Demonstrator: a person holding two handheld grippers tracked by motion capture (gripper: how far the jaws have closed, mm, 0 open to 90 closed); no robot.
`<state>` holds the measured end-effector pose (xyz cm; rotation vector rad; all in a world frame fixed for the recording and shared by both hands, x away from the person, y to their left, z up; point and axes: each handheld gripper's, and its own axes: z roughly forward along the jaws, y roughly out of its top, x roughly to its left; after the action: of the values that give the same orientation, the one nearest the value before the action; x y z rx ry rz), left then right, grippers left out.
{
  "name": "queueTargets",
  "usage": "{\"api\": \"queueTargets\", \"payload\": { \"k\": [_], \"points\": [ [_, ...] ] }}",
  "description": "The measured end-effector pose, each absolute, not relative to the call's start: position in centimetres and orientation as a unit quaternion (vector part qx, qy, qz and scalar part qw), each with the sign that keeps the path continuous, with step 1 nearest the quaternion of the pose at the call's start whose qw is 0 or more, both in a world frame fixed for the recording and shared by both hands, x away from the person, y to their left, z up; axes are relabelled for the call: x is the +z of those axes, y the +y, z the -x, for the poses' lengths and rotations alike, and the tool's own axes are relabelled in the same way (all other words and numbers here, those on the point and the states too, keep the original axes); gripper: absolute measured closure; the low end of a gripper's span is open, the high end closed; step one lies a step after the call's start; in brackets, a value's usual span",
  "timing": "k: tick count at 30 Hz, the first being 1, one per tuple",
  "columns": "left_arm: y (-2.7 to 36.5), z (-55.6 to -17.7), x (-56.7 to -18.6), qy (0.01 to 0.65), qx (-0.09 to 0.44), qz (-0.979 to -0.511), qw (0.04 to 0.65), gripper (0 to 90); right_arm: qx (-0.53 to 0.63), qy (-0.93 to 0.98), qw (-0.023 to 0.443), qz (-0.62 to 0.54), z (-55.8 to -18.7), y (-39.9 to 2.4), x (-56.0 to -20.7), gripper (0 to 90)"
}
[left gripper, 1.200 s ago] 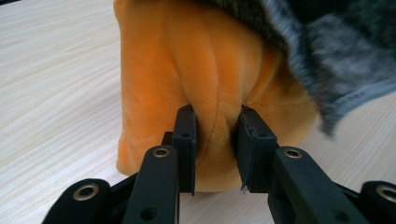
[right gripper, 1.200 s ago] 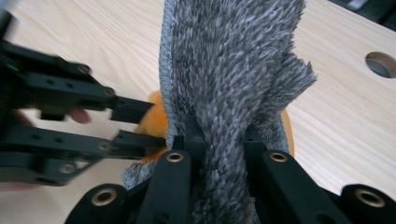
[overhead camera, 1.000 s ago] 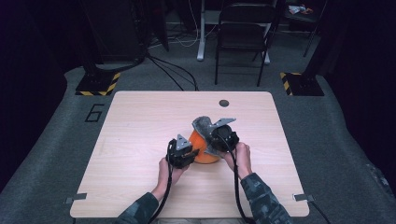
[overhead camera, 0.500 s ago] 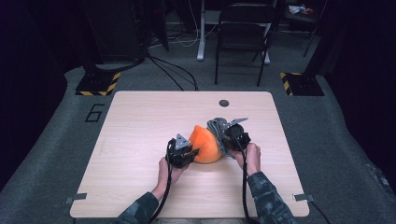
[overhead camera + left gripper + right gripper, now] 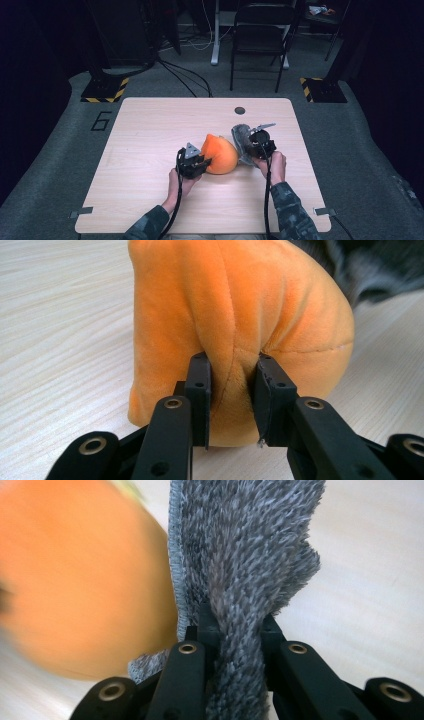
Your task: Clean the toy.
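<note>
Left gripper (image 5: 231,390) pinches a fold of the orange plush toy (image 5: 240,315), jaws pressed into the soft fabric, and anchors it near the middle of the tabletop (image 5: 150,130). Right gripper (image 5: 235,630) is clamped on a bunched edge of the grey fuzzy cloth (image 5: 250,545). Compared with a second ago, when the cloth lay draped over the toy, the right gripper has carried it off toward the person's right; in the high view the cloth (image 5: 242,140) now hangs beside the toy (image 5: 218,153), just touching or barely apart from it, and the orange surface is fully exposed. The uncovering step thus appears essentially complete, with the cloth left to be set down. Open wood lies to the right of the cloth up to the tabletop's right edge, and more toward the far edge, where a small dark round hole (image 5: 240,110) sits well clear of both things.
</note>
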<state>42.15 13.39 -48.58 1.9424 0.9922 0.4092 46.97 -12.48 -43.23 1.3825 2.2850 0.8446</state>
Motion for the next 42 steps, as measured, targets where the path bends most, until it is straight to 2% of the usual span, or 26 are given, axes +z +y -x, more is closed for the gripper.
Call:
{"api": "queueTargets", "payload": {
  "k": [4, 7, 9, 13, 15, 16, 21, 23, 30, 34, 42],
  "points": [
    [13.4, -42.1, -48.6, 0.401, 0.166, -0.784, 0.445, 71.1, 0.346, 0.803, 0.162, -0.457, -45.6, -10.9, -40.6, 79.5],
    [13.4, -42.1, -48.5, 0.400, 0.166, -0.785, 0.444, 69.3, 0.327, 0.827, 0.149, -0.432, -45.2, -8.9, -41.6, 79.5],
    [13.5, -42.1, -48.2, 0.395, 0.169, -0.790, 0.438, 63.0, 0.304, 0.834, 0.165, -0.429, -45.3, -8.1, -42.9, 79.6],
    [13.5, -42.1, -47.3, 0.381, 0.184, -0.796, 0.432, 43.8, 0.302, 0.833, 0.169, -0.432, -45.4, -8.5, -43.1, 79.7],
    [13.6, -42.3, -47.2, 0.380, 0.183, -0.800, 0.427, 40.0, 0.303, 0.832, 0.166, -0.435, -45.4, -8.6, -43.2, 79.6],
    [13.5, -42.4, -47.3, 0.379, 0.179, -0.803, 0.424, 41.4, 0.303, 0.832, 0.164, -0.434, -45.5, -8.7, -43.2, 79.7],
    [13.3, -42.3, -48.1, 0.374, 0.171, -0.803, 0.432, 65.4, 0.308, 0.830, 0.161, -0.435, -45.7, -8.9, -43.1, 79.6],
    [13.3, -42.2, -48.0, 0.377, 0.170, -0.803, 0.428, 69.0, 0.318, 0.827, 0.157, -0.437, -45.7, -9.1, -42.5, 79.5],
    [12.5, -41.6, -47.9, 0.383, 0.177, -0.800, 0.426, 71.4, 0.367, 0.824, 0.153, -0.404, -44.2, -7.4, -40.2, 79.5],
    [12.7, -41.6, -48.0, 0.382, 0.177, -0.802, 0.423, 71.6, 0.352, 0.837, 0.162, -0.387, -43.9, -5.9, -40.8, 79.5],
    [12.6, -41.7, -48.2, 0.381, 0.176, -0.801, 0.427, 71.5, 0.333, 0.837, 0.167, -0.400, -44.5, -6.7, -41.7, 79.5]
  ]
}}
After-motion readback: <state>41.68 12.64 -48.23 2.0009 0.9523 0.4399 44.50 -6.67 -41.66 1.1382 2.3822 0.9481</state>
